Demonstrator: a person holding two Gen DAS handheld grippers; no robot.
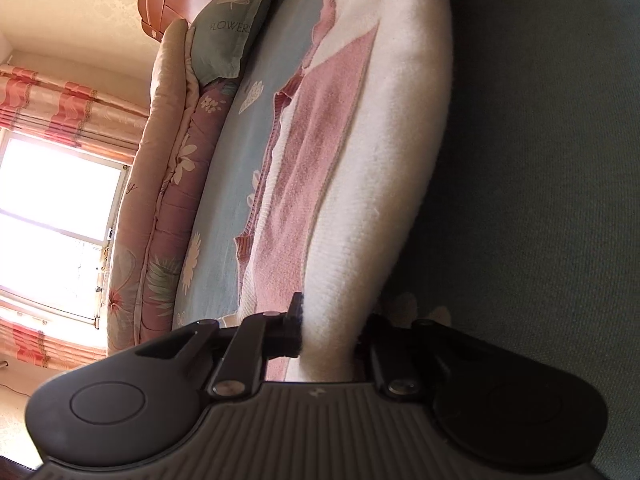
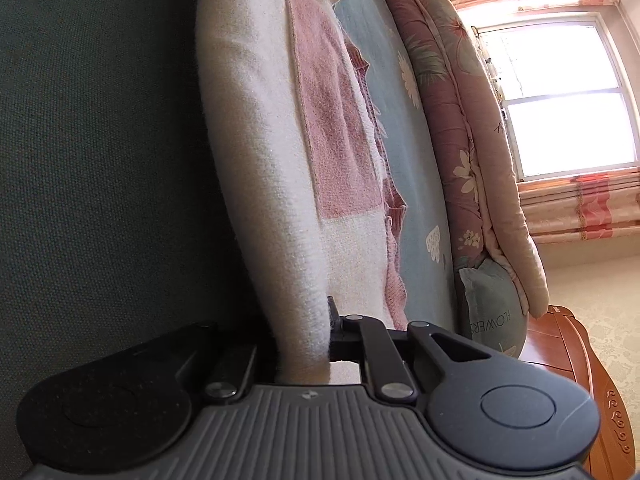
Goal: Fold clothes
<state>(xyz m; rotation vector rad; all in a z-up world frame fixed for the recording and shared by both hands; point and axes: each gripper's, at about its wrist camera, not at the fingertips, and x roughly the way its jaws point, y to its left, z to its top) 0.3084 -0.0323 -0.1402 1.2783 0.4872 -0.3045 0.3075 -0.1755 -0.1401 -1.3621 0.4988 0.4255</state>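
Each hand-held gripper pinches one end of the same edge of a pink-and-white sweater: the left hand-held gripper (image 1: 332, 344) and the right hand-held gripper (image 2: 304, 354) both have their jaws narrowed on the white knit. Held at two ends, the edge stretches taut and can travel as one straight line, which a fold needs. Ahead of both, the rest of the sweater (image 1: 320, 152) lies on a blue bed sheet (image 1: 248, 128). Beyond it sit a rolled floral quilt (image 1: 160, 208), a pillow (image 1: 228, 36), and a bright curtained window (image 2: 560, 100).
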